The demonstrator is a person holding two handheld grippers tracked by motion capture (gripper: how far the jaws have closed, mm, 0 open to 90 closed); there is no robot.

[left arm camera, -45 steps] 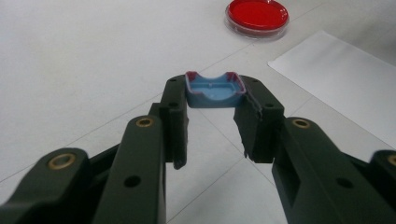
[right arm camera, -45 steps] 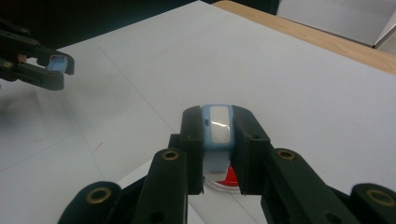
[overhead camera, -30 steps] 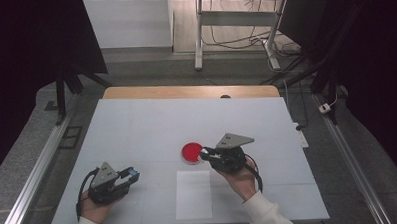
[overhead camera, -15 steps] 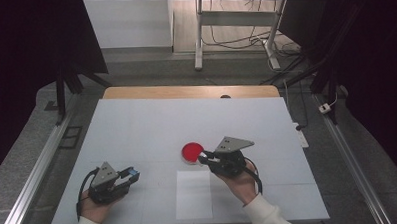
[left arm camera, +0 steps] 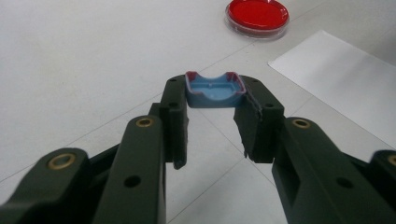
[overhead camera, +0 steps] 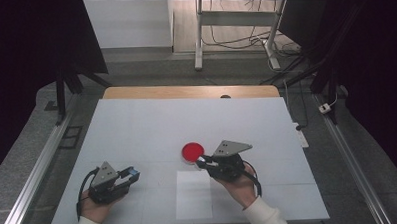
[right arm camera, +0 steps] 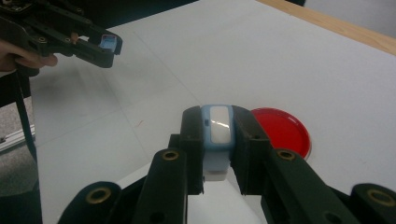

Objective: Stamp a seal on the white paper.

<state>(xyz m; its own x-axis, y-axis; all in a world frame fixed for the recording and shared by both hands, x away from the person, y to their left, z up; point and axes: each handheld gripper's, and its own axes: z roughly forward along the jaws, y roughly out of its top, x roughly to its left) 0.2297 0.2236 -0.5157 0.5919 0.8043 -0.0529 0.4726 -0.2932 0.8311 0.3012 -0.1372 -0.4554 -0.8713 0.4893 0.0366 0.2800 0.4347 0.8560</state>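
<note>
Little has shifted since the earlier frames: the right gripper (overhead camera: 204,162) has only edged nearer the red dish (overhead camera: 192,151), while the left gripper (overhead camera: 132,172) stays put. Its jaws clench a blue cap (left arm camera: 214,88); the right jaws clamp a blue-and-white case (right arm camera: 218,125) just beside the dish. Both pieces hang above the table (overhead camera: 152,123), well apart. Judging by this, the parts are gripped and await joining; next calls for bringing the hands together and lining cap up with case.
</note>
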